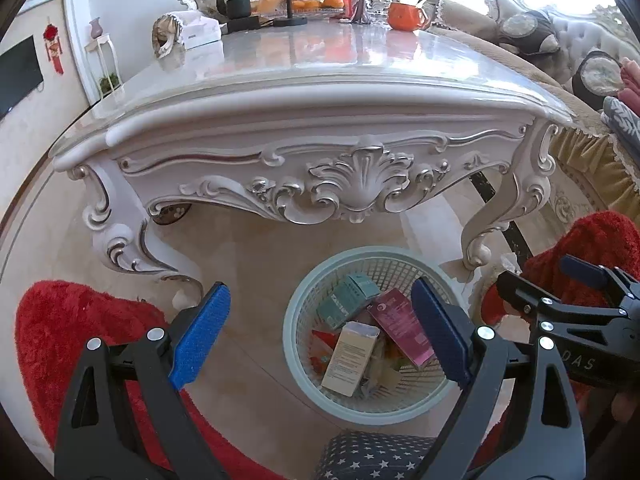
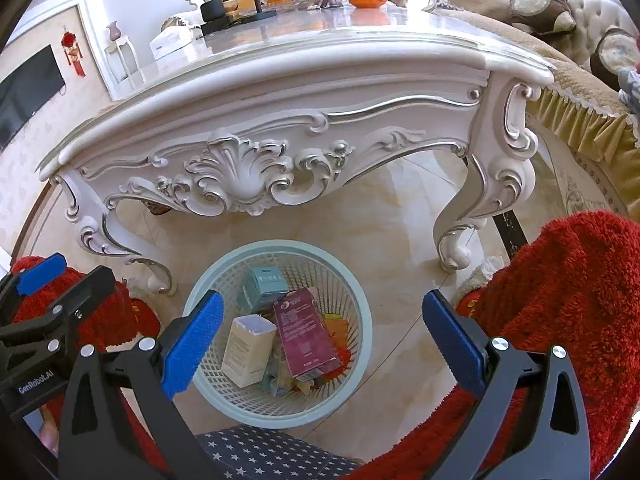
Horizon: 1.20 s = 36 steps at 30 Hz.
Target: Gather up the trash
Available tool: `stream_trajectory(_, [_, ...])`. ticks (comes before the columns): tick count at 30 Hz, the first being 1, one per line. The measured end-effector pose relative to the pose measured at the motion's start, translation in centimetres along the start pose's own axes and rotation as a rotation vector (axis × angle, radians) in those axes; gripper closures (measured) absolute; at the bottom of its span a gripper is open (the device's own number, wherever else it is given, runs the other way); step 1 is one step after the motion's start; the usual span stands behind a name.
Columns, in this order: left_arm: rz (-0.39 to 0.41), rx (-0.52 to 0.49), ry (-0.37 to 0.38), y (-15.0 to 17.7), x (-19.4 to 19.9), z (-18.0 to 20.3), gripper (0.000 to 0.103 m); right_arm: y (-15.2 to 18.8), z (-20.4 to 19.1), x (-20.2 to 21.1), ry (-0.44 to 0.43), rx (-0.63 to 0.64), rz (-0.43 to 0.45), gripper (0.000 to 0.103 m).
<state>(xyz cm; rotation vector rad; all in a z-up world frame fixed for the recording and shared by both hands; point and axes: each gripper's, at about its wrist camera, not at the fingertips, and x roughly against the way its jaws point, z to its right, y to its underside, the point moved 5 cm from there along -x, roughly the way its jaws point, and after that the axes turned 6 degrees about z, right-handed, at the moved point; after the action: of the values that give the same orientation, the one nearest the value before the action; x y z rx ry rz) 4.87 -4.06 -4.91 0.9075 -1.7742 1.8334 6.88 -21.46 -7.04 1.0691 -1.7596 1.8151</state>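
Note:
A pale green mesh wastebasket point(image 1: 304, 384) point(image 2: 360, 316) stands on the tiled floor in front of the table. Inside lie several cartons: a cream box point(image 1: 350, 358) point(image 2: 248, 350), a magenta box point(image 1: 400, 326) point(image 2: 304, 334), a teal box point(image 1: 348, 298) point(image 2: 262, 286) and orange wrappers point(image 2: 340, 334). My left gripper point(image 1: 320, 336) hangs above the basket, open, nothing between its blue pads point(image 1: 200, 336). My right gripper point(image 2: 324, 344) is also open and empty over the basket. Each gripper shows at the edge of the other's view: the right gripper point(image 1: 576, 304) and the left gripper point(image 2: 44, 304).
An ornate white coffee table point(image 1: 320, 128) point(image 2: 280, 92) with carved legs stands just beyond the basket, bearing a fruit plate point(image 1: 308, 0), an orange mug point(image 1: 404, 16) and a tissue box point(image 1: 200, 32). Red fuzzy sleeves point(image 2: 560, 300) flank the basket. A sofa point(image 1: 560, 40) sits right. A star-patterned cloth point(image 2: 264, 456) is below.

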Motion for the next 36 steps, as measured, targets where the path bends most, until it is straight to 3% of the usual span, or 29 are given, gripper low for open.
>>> stream_trajectory(36, [-0.015, -0.029, -0.022, 0.36, -0.39, 0.05, 0.014, 0.08, -0.44, -0.15, 0.012, 0.027, 0.006, 0.008])
